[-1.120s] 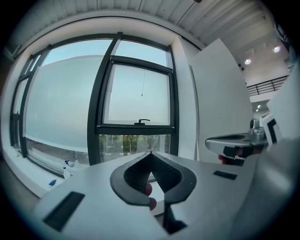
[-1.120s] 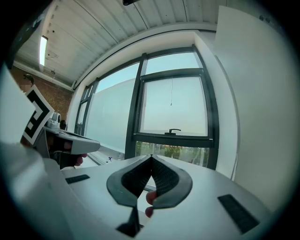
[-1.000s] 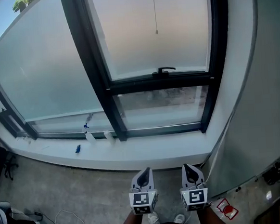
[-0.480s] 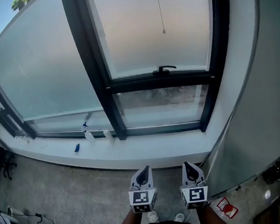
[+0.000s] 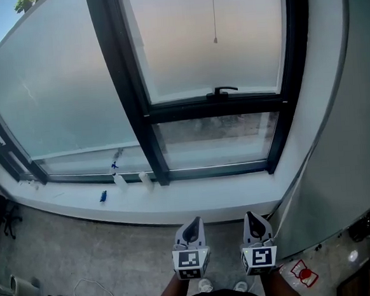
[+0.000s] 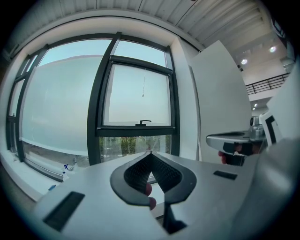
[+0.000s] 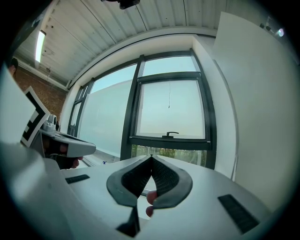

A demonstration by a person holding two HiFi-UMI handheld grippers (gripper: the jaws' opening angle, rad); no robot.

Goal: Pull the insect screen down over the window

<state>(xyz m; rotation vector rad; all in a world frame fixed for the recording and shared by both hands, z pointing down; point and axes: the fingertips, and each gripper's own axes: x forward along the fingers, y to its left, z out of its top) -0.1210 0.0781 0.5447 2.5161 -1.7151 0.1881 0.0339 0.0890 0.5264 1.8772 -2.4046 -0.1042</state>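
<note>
A dark-framed window [image 5: 213, 107] fills the upper half of the head view, with a black handle [image 5: 221, 91] on its cross rail. A thin pull cord [image 5: 214, 20] hangs in front of the upper pane and ends in a small weight. The same pull cord [image 6: 143, 86] shows in the left gripper view, and the pull cord [image 7: 169, 96] in the right gripper view. My left gripper [image 5: 192, 225] and right gripper [image 5: 254, 219] are side by side low in the head view, well short of the window, both shut with nothing between their tips.
A white sill [image 5: 176, 202] runs below the window, with small spray bottles [image 5: 117, 178] and a blue item [image 5: 103, 196] on it. A white wall [image 5: 344, 151] stands at the right. Cables [image 5: 97, 291] lie on the grey floor at lower left.
The view has shifted slightly, so the window and cord sit a little further right in the picture. Both grippers stay shut and in the same place.
</note>
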